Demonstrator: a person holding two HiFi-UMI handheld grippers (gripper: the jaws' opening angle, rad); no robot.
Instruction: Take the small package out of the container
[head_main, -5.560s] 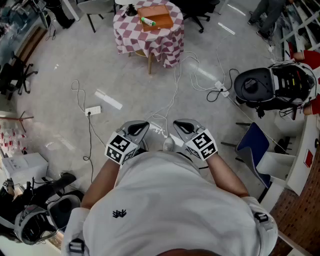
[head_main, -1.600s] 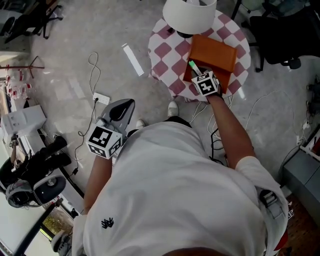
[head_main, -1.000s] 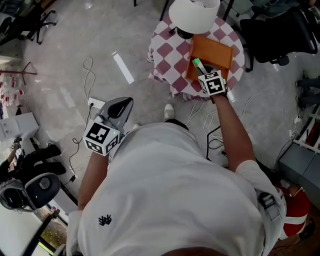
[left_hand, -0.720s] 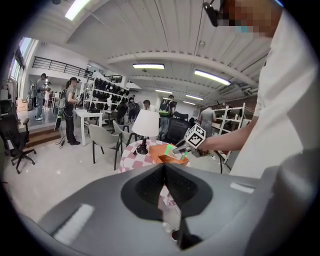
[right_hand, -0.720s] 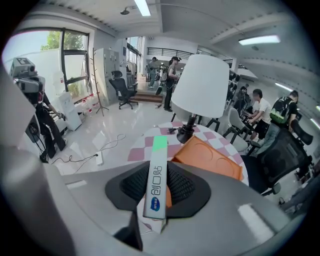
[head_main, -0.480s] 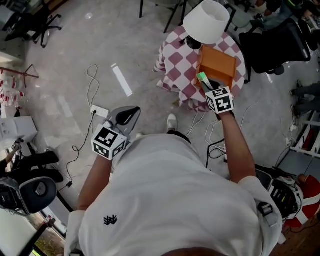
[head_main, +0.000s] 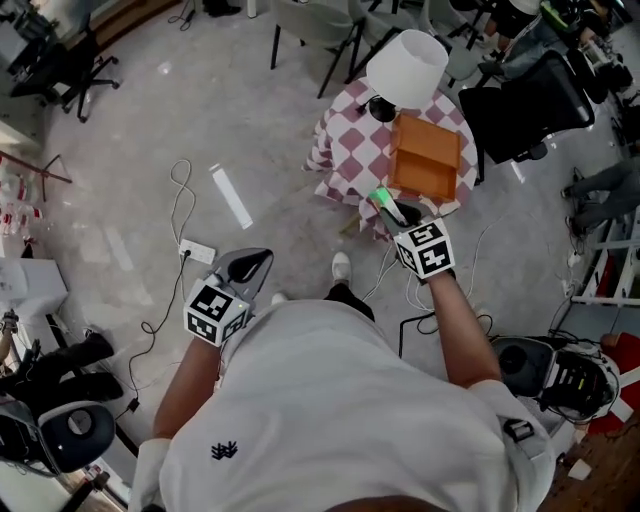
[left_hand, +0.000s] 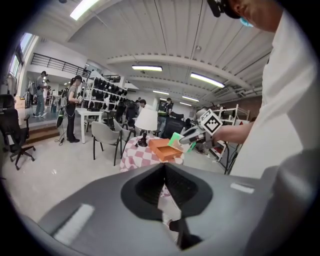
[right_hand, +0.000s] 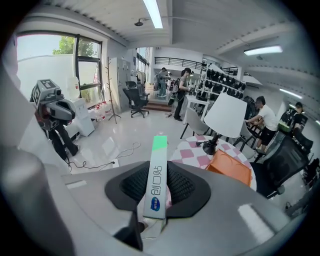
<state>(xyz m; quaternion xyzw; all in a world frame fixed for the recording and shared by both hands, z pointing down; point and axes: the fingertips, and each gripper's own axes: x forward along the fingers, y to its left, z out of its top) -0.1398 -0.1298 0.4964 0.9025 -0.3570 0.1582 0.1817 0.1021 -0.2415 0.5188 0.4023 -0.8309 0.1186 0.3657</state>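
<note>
The small package (head_main: 381, 199), a slim white box with a green end, is clamped between the jaws of my right gripper (head_main: 397, 212). It hangs in the air over the near edge of the checkered table (head_main: 348, 148), clear of the orange container (head_main: 424, 157). In the right gripper view the package (right_hand: 156, 172) sticks straight out past the jaws of the right gripper (right_hand: 157, 192), with the orange container (right_hand: 229, 167) beyond on the right. My left gripper (head_main: 250, 268) hangs low at my left side, jaws together and holding nothing. The left gripper view shows the left gripper (left_hand: 164, 169) with its jaws shut.
A white-shaded lamp (head_main: 406, 67) stands on the table behind the container. Black office chairs (head_main: 525, 107) stand to the table's right. Cables and a power strip (head_main: 196, 251) lie on the floor at left. People stand by shelves in the background (right_hand: 182, 90).
The right gripper has lifted the package out of the orange container and drawn it back toward the table's near edge. The left gripper has stayed at my side.
</note>
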